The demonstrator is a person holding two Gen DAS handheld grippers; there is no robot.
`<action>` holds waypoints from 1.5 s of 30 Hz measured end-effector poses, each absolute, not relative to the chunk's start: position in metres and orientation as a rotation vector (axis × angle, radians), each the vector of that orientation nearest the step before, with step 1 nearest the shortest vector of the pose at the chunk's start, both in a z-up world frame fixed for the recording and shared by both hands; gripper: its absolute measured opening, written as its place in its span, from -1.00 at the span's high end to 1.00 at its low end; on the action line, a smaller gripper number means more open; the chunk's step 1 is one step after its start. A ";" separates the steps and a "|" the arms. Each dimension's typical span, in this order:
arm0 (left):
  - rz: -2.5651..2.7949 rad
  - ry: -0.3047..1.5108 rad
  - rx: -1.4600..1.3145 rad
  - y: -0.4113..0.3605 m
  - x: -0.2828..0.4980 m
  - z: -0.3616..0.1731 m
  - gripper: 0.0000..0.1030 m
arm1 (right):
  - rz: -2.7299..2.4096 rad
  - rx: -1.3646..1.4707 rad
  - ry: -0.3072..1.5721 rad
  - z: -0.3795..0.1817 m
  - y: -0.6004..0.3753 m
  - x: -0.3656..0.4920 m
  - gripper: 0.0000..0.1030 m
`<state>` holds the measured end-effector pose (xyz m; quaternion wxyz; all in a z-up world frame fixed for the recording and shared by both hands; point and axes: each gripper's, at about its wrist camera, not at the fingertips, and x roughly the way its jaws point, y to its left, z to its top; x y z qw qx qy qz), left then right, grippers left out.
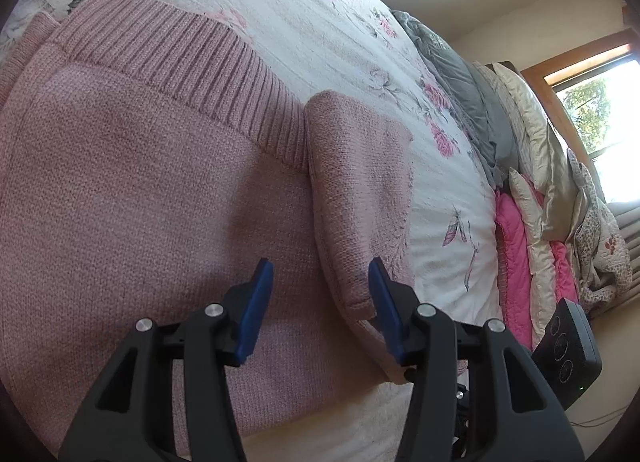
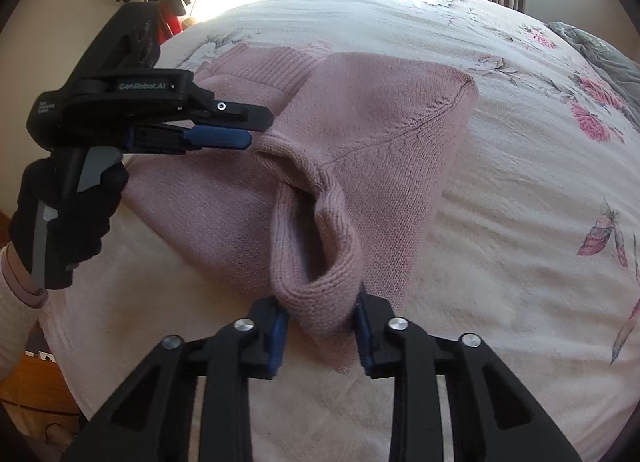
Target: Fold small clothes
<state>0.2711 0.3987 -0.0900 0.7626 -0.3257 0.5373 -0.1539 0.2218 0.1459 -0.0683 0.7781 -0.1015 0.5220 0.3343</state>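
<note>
Looking along my right hand-held gripper (image 2: 320, 336), I see its blue pads (image 2: 279, 336) pressed against either side of a thick roll of knit: it is clamped on the neckline of the pink sweater (image 2: 372, 150), which bulges up between the fingers as an open loop. The jaws stand only as far apart as the bunched fabric forces them.

The sweater lies on the bed, spread across the white floral bedspread (image 2: 520, 202), with one side folded over the body and a ribbed hem (image 2: 276, 70) at the far end.

My left hand-held gripper (image 1: 320, 310) hangs over the sweater with its jaws wide apart and nothing between them. One blue pad (image 1: 256, 314) is over the flat knit of the body; the other sits just beside the end of the folded sleeve (image 1: 352, 198), and I cannot tell whether it touches. From the right wrist view, that left tool appears side-on above the garment's far edge, held by a black-gloved hand (image 2: 76, 218).

Along the bed's far side lie a grey blanket (image 1: 472, 102), cream pillows (image 1: 532, 134) and a bright pink quilt (image 1: 516, 250).
</note>
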 end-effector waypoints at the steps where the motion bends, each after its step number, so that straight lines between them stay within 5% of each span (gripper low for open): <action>1: -0.337 1.176 -0.720 0.397 0.274 -0.094 0.04 | 0.723 -0.209 1.122 -0.067 0.143 0.222 0.71; 11: -0.390 1.195 -0.861 0.372 0.314 -0.112 0.05 | 0.789 -0.034 1.051 -0.044 0.113 0.215 0.77; 15: -0.371 1.186 -0.879 0.373 0.324 -0.113 0.56 | 0.801 0.009 1.045 -0.044 0.109 0.214 0.77; 18: -0.375 1.160 -0.868 0.379 0.325 -0.102 0.64 | 0.823 0.036 1.036 -0.040 0.114 0.212 0.78; 31: -0.327 0.966 -0.649 0.464 0.285 0.003 0.66 | 1.070 0.019 0.969 -0.008 0.229 0.191 0.78; 45: -0.173 0.983 -0.686 0.564 0.265 -0.044 0.66 | 1.121 -0.095 1.080 -0.057 0.343 0.188 0.78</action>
